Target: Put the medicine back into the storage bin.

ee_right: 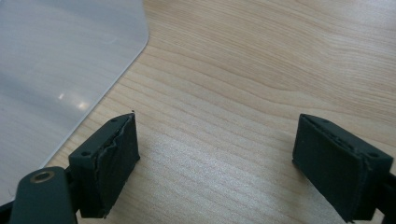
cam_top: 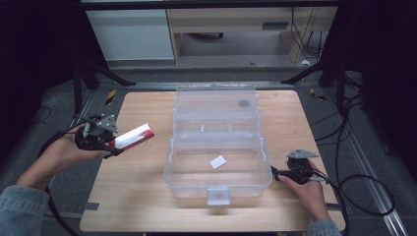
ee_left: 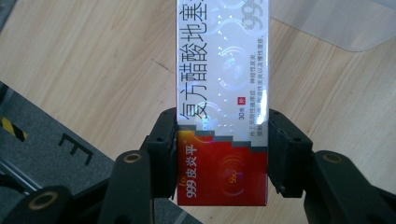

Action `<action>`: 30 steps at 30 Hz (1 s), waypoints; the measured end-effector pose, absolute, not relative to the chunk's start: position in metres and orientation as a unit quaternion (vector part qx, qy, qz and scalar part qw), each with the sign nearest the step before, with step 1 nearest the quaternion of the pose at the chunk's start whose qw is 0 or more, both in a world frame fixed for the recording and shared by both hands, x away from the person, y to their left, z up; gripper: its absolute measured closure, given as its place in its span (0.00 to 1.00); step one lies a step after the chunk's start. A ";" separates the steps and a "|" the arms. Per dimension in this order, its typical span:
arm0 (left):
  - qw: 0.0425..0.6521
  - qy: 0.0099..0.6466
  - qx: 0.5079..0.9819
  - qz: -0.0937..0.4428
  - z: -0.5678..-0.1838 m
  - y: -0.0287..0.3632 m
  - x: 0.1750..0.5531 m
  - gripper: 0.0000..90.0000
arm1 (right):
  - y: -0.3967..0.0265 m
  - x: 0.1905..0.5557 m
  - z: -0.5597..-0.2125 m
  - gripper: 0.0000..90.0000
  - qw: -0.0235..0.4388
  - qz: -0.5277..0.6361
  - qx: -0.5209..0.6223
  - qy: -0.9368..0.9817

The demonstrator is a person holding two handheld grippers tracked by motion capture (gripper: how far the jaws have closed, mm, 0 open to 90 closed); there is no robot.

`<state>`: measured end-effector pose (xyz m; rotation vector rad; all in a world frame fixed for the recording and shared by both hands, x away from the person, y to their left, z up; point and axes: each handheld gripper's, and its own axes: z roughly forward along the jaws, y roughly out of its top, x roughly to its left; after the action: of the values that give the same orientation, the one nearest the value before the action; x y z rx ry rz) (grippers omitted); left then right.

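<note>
Left gripper (cam_top: 112, 146) pinches the red end of a glossy red-and-white carton (ee_left: 222, 100), held over the table's left side, well apart from the open clear plastic box (cam_top: 216, 184). Grip sits at one end; the slick cardboard could pivot or clip the box wall. Right gripper (ee_right: 217, 168) rests near the box's right wall, jaws spread, empty, over wood-grain table (ee_right: 261, 70).
</note>
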<state>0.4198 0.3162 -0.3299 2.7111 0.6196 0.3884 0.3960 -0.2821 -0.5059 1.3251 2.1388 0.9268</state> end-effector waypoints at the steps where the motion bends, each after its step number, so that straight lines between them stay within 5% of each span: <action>1: 0.166 0.216 0.952 0.139 -0.326 0.315 0.419 0.57 | -0.282 0.396 -0.506 0.16 0.228 0.337 0.481 0.777; 14: 0.169 0.174 0.958 0.149 -0.287 0.289 0.416 0.57 | -0.282 0.396 -0.506 0.16 0.228 0.337 0.482 0.776; 30: 0.159 0.091 0.973 0.140 -0.264 0.202 0.428 0.57 | -0.282 0.396 -0.506 0.16 0.229 0.337 0.481 0.776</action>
<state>0.4278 0.2023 -0.2639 2.7827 0.2591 0.3990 0.3960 -0.2820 -0.5059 1.3238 2.1372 0.9272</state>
